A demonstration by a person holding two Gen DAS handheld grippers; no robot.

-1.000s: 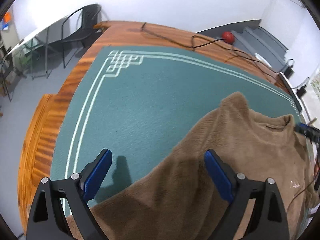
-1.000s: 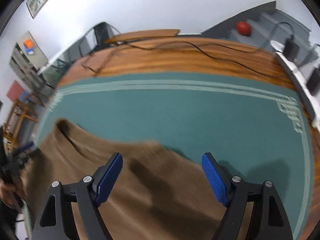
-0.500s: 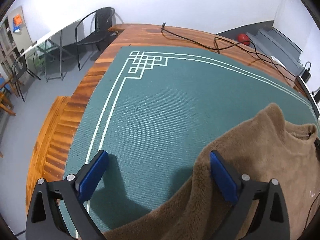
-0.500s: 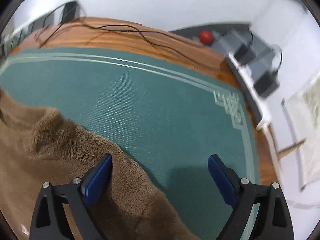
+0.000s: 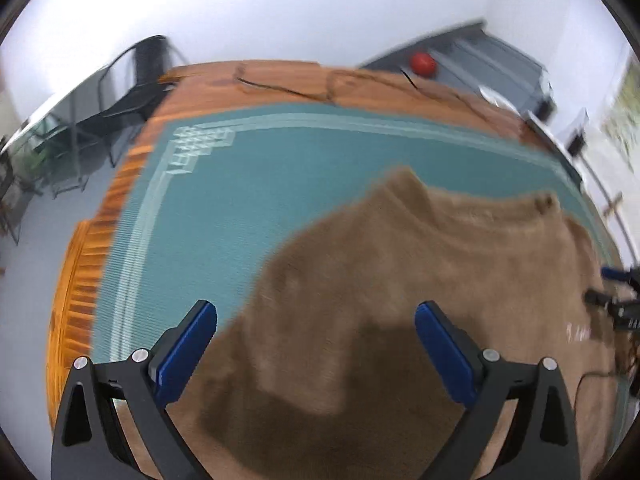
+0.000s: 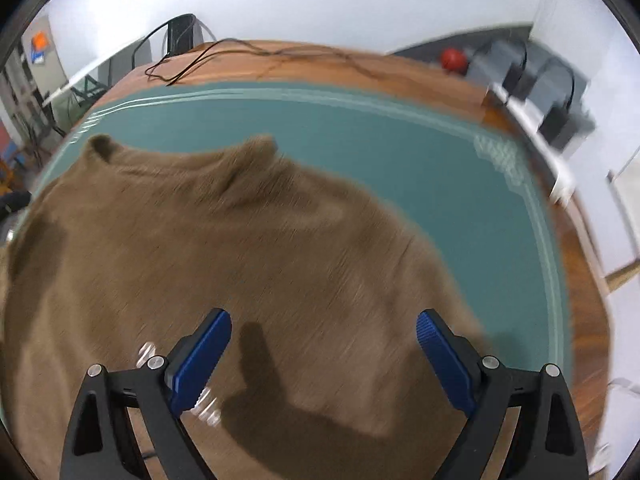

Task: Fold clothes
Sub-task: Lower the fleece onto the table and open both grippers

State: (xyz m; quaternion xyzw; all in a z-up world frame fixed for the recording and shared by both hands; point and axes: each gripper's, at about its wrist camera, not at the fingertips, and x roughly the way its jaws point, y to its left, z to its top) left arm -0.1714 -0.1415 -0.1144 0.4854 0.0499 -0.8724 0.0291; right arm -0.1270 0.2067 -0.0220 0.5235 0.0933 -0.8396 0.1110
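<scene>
Presently: left black two-finger gripper with blue pads (image 5: 316,336), jaws spread wide, nothing between them, poised above the near left part of the garment; shadow cast on the pile just below

Right black two-finger gripper with blue pads (image 6: 324,338), likewise spread and empty, above the garment's near right part; shadow of it on the fabric

Fuzzy brown fleece pullover (image 6: 208,256), laid out on the green mat with pale border lines (image 6: 400,148), collar pointing away toward the far edge, body reaching back under both grippers; same pullover (image 5: 400,280) in the left view, off to the right of the mat's middle

Mat on a polished wooden tabletop (image 5: 280,76), black cables (image 6: 192,60) trailing across its far side; red ball (image 5: 424,63) and a dark chair (image 5: 148,72) beyond

Risks, as judged: thick pile apt to give a shallow pinch of one layer only, top sheet then lifting away from the lower; uneven pull from the two sides liable to drag the whole garment across the mat and skew any crease; pullover lying nearer one side of the mat, so a fold thrown outward could overhang the border

Hard to make out: both views smeared by motion; hem and near edge cut off below the fingers; sleeves not distinguishable, so flat or already folded cannot be told; small pale glinting marks by the right gripper's left finger unidentifiable
</scene>
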